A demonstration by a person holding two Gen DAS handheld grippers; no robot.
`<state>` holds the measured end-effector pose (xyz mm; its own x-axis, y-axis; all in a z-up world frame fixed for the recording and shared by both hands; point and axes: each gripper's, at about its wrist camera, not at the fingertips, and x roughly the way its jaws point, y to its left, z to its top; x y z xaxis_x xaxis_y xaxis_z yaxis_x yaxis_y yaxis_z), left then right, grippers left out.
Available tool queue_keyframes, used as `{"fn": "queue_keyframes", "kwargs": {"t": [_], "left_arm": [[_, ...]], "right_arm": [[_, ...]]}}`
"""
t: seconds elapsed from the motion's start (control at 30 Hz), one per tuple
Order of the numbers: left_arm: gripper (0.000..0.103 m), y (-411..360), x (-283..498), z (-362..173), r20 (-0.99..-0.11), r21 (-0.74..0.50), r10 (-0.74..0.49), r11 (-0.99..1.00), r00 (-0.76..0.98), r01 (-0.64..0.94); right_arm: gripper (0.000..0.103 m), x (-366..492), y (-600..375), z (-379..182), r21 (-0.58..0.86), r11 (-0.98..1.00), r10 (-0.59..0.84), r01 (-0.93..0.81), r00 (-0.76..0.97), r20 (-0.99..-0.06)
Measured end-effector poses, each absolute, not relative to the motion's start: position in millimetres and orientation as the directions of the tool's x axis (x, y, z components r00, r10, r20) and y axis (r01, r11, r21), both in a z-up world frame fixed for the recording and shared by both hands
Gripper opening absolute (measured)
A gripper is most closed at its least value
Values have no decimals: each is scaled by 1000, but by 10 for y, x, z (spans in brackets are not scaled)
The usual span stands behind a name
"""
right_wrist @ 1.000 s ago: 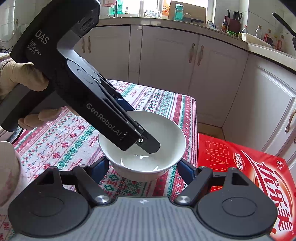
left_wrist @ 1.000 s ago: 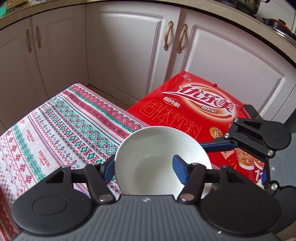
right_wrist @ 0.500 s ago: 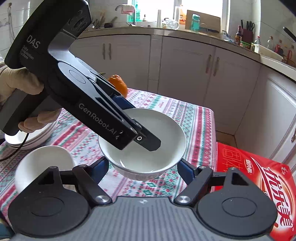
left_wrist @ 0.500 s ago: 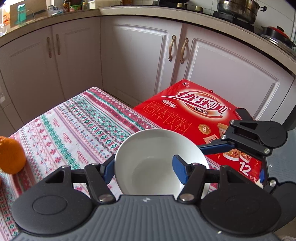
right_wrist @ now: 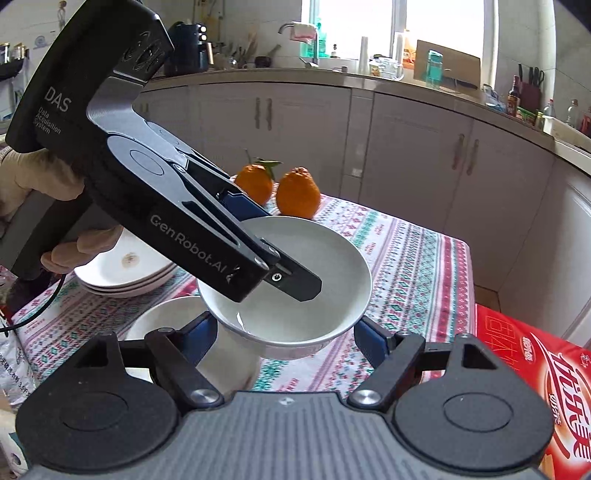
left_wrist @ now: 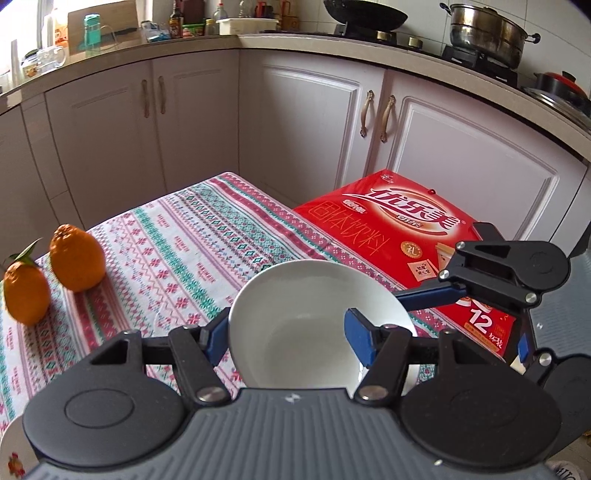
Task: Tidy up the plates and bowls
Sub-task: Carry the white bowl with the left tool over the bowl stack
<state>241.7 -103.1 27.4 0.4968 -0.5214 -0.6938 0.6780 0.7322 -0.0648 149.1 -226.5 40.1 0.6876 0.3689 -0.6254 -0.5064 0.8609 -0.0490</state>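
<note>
The left gripper (left_wrist: 286, 330) clamps the glossy round white bowl (left_wrist: 317, 325) by its rim, centre frame. The right gripper (right_wrist: 286, 332) flanks the bowl's smooth sides; whether it's clamped, I cannot tell

1. Two oranges (left_wrist: 51, 277) sit side by side on the tablecloth (left_wrist: 192, 251), which is striped in red, green and white. One orange has a leaf on it.
2. A big red box (left_wrist: 399, 240) with Chinese writing lies just past the table edge, lower down.
3. White cabinets (left_wrist: 303, 122) with curved handles run around the room.
4. The stove holds a black wok (left_wrist: 365, 16), a steel pot (left_wrist: 487, 31) and a red-lidded pan (left_wrist: 561, 88).
5. A teal bottle (left_wrist: 90, 31) and sauce bottles crowd the countertop (left_wrist: 147, 51).
6. There's a faucet (right_wrist: 295, 31) under the bright window.
</note>
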Motion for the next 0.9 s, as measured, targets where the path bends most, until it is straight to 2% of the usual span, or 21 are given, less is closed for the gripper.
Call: {"fn": "queue_keyframes", "kwargs": {"t": [0.27, 0.9], "left_arm": [[63, -821, 2157, 306, -680, -55, -501, 763, 536, 644], [64, -619, 1999, -27, -703, -114, -497, 785, 509, 609]], "right_arm": [[85, 1320, -2109, 437, -45, 834, 408, -550, 668, -622], [85, 1241, -1935, 229, -13, 811, 421, -585, 598, -682]]}}
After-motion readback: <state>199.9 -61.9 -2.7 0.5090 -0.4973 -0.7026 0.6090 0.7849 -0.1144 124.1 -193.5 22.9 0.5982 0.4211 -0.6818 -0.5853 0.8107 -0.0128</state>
